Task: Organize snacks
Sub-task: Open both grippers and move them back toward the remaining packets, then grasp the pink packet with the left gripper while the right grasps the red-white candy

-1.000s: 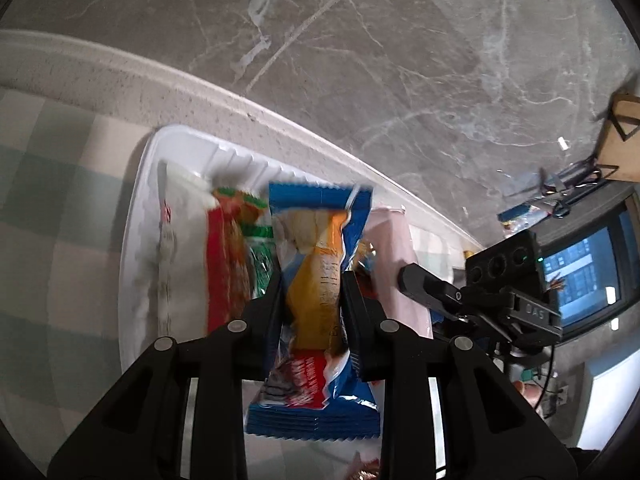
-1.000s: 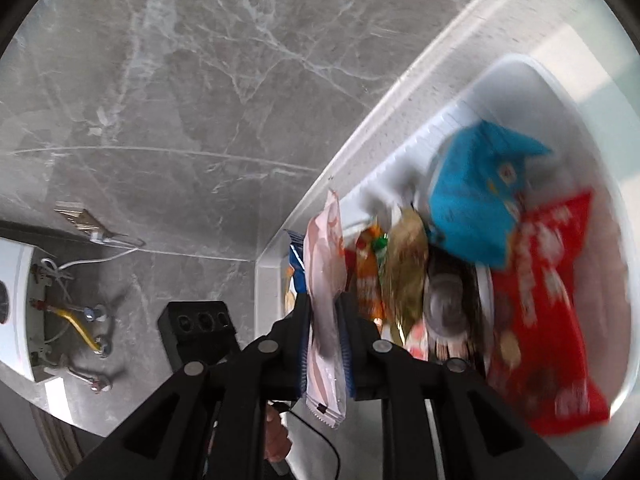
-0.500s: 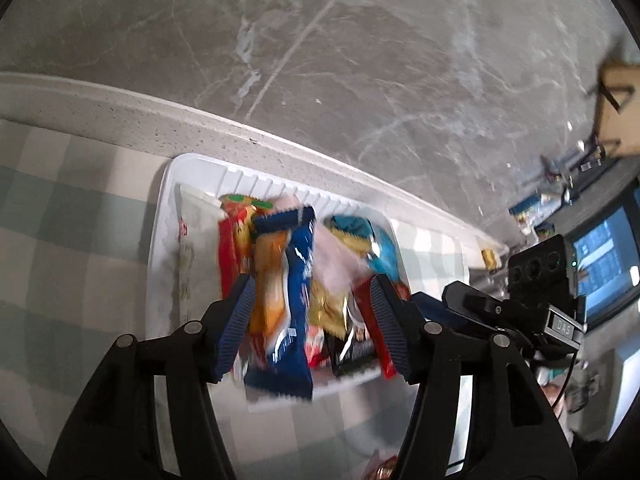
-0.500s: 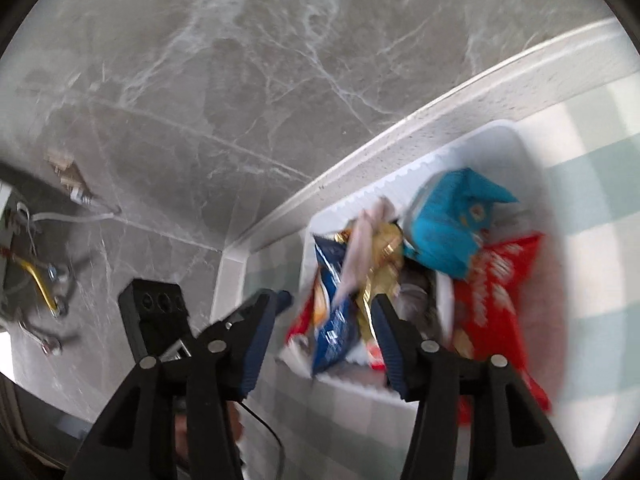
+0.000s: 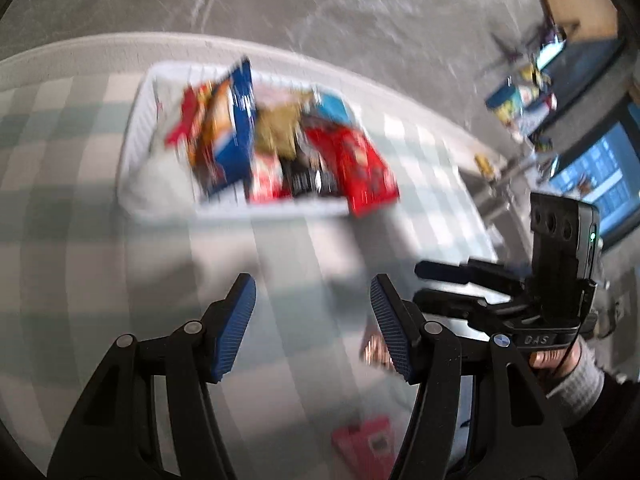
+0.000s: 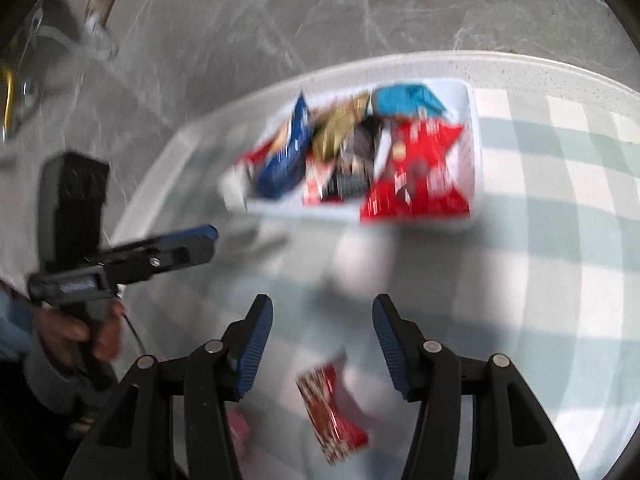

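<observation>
Both views motion-blurred; detail on the packets is soft.

Left wrist view, left to right: checked tablecloth (image 5: 60, 208) in pale green and white covers the table; a white tray (image 5: 132, 152) sits on it near the far edge, beside the grey marble wall (image 5: 360, 12); the tray is packed with snack packets, an orange-and-blue packet (image 5: 232, 128) standing at its left part, a gold packet (image 5: 280, 128) in the middle, a large red packet (image 5: 364, 168) at the right, its lower end overhanging the tray's near rim; the left gripper (image 5: 312, 324) hangs over bare cloth well short of the tray, jaws spread, nothing between the blue pads; a small red packet (image 5: 364, 444) lies loose on the cloth below it; further right the right gripper (image 5: 444, 284) shows side-on, its handle held by a hand (image 5: 552, 360) in a grey cuff.

Right wrist view, left to right: the person's other hand (image 6: 80, 332) grips the left gripper's handle; the right gripper (image 6: 322, 340) is over the cloth, jaws spread and empty; a red-and-white packet (image 6: 332, 408) lies on the cloth between and below the fingers, not touched; a light blue packet (image 6: 408, 100) rests at the tray's far right corner.
</observation>
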Demonstrator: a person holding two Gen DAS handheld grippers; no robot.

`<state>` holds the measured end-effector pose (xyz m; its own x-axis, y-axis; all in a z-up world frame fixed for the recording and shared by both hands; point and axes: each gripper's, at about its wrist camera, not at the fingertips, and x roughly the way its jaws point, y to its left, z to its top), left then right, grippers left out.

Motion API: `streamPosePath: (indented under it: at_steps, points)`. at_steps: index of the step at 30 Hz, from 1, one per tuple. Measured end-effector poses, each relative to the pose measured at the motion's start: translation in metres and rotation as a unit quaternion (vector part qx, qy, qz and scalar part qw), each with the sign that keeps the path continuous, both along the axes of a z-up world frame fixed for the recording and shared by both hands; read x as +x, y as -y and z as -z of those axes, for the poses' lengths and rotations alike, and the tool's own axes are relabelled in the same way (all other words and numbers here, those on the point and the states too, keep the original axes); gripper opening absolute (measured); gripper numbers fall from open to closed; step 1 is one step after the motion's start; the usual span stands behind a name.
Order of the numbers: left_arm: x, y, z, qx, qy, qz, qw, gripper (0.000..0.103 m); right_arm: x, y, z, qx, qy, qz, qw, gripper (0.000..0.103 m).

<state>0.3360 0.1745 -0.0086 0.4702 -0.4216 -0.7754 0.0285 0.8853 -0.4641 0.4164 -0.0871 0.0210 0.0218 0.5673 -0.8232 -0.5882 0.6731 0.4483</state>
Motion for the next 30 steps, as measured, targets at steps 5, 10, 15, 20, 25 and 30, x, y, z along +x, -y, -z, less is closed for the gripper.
streamPosePath:
  at_steps: [5, 10, 15, 20, 25, 30]
  points:
    - [-0.041, 0.027, 0.012, 0.029, -0.033, 0.006, 0.9990, 0.058, -0.026, 0.009, 0.005, -0.015, 0.021, -0.040, 0.999, 0.056]
    - [-0.082, 0.053, 0.023, 0.048, -0.064, 0.002, 0.9968, 0.058, -0.045, 0.011, 0.011, -0.031, 0.035, -0.082, 0.996, 0.056]
    - [-0.112, 0.076, 0.027, 0.068, -0.077, -0.001, 0.9947, 0.058, -0.062, 0.004, 0.015, -0.045, 0.056, -0.121, 0.990, 0.056]
    - [-0.130, 0.094, 0.031, 0.096, -0.085, 0.001, 0.9918, 0.060, -0.069, -0.008, 0.017, -0.069, 0.083, -0.149, 0.983, 0.056]
    - [-0.140, 0.107, 0.036, 0.114, -0.089, 0.009, 0.9894, 0.061, -0.076, -0.013, 0.020, -0.090, 0.102, -0.164, 0.977, 0.056]
    - [-0.144, 0.119, 0.042, 0.130, -0.091, 0.018, 0.9871, 0.062, -0.081, -0.017, 0.023, -0.106, 0.109, -0.170, 0.974, 0.056]
